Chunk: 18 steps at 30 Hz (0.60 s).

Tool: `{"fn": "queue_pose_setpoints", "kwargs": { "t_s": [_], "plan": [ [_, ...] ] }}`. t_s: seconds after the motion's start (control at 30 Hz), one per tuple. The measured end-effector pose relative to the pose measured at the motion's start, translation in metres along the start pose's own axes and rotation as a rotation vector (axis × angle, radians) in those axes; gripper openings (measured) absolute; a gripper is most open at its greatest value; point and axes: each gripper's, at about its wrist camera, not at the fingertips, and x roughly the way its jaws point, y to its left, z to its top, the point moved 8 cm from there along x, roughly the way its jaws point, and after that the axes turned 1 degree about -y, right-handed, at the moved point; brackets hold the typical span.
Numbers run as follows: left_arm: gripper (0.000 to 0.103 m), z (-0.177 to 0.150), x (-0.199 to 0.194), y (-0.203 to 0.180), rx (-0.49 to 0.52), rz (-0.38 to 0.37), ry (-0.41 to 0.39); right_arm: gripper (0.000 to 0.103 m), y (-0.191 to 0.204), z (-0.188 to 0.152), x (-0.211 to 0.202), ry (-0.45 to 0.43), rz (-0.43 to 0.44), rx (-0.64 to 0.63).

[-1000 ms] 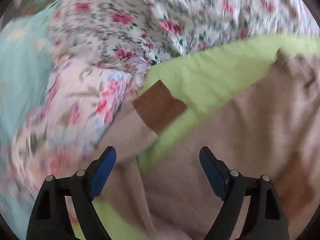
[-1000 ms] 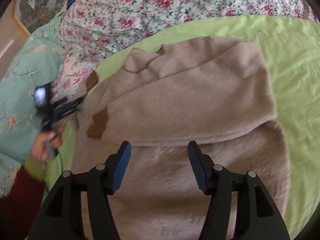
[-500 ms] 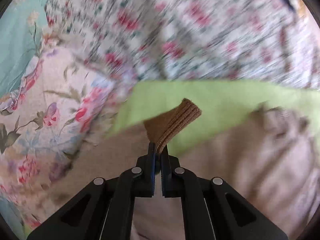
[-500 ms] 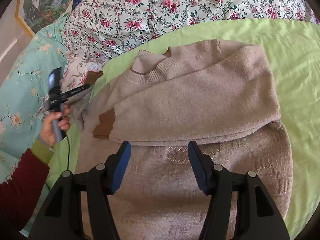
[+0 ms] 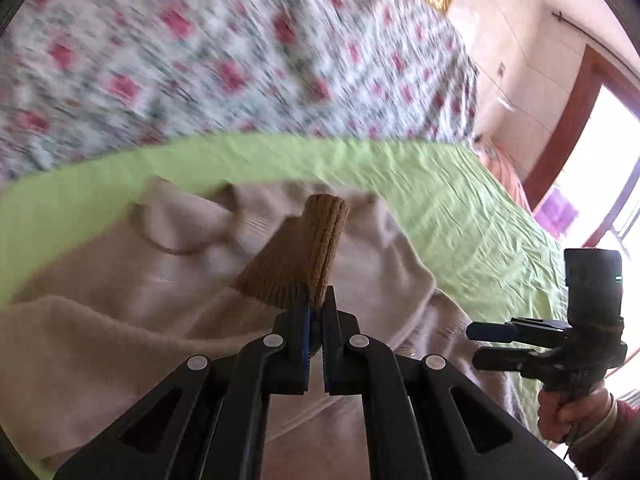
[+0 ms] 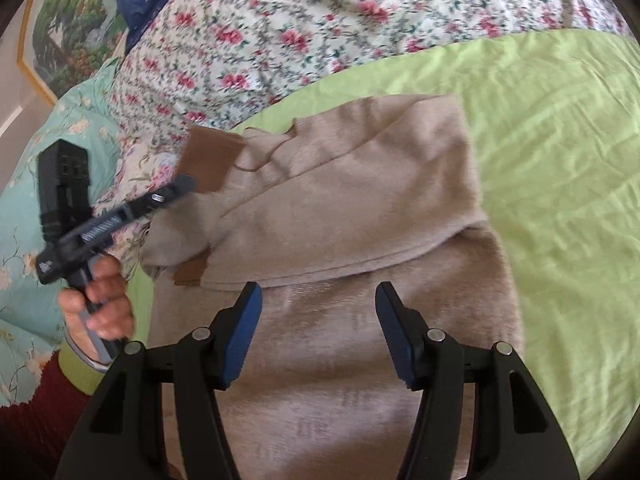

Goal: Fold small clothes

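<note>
A beige knit sweater (image 6: 360,208) lies on the green sheet (image 6: 560,140), its right sleeve folded across the chest. My left gripper (image 5: 316,300) is shut on the brown ribbed cuff (image 5: 316,240) of the left sleeve and holds it lifted over the sweater body (image 5: 120,300). In the right wrist view the same left gripper (image 6: 182,184) pinches the brown cuff (image 6: 212,156) at the sweater's left shoulder. My right gripper (image 6: 318,312) hovers open over the lower body, with nothing between its fingers. It also shows at the right of the left wrist view (image 5: 492,344).
A floral quilt (image 6: 320,20) is bunched along the far side of the sheet. A turquoise floral cover (image 6: 24,200) lies to the left. A framed picture (image 6: 60,32) hangs on the wall. A bright doorway (image 5: 600,160) is at the right.
My left gripper shut on the brown cuff, then swung right with it, lifting the sleeve over the sweater. The right gripper stayed open and shifted slightly.
</note>
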Motion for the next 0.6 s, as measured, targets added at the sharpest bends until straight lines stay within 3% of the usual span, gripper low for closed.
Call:
{"fn": "queue_pose_setpoints", "kwargs": {
  "t_s": [0.2, 0.23, 0.27, 0.37, 0.5, 0.6],
  "plan": [
    [0.008, -0.021, 0.069, -0.005, -0.007, 0.007, 0.132, 0.060, -0.018, 0.003, 0.006, 0.010, -0.037, 0.014],
    [0.016, -0.025, 0.072, -0.003, -0.012, 0.011, 0.149, 0.060, -0.019, 0.004, 0.008, 0.011, -0.041, 0.015],
    [0.031, -0.028, 0.075, -0.002, -0.019, 0.016, 0.160, 0.060, -0.020, 0.004, 0.010, 0.014, -0.040, 0.016],
    [0.060, -0.038, 0.056, -0.002, -0.026, 0.035, 0.129, 0.060, -0.020, 0.007, 0.018, 0.023, -0.032, 0.020],
    [0.064, -0.059, 0.008, 0.006, -0.030, 0.116, 0.066, 0.060, -0.013, 0.012, 0.033, 0.032, -0.004, 0.033],
    [0.065, -0.084, -0.029, 0.032, -0.075, 0.239, 0.036, 0.060, -0.003, 0.019, 0.046, 0.033, 0.034, 0.051]
  ]
}}
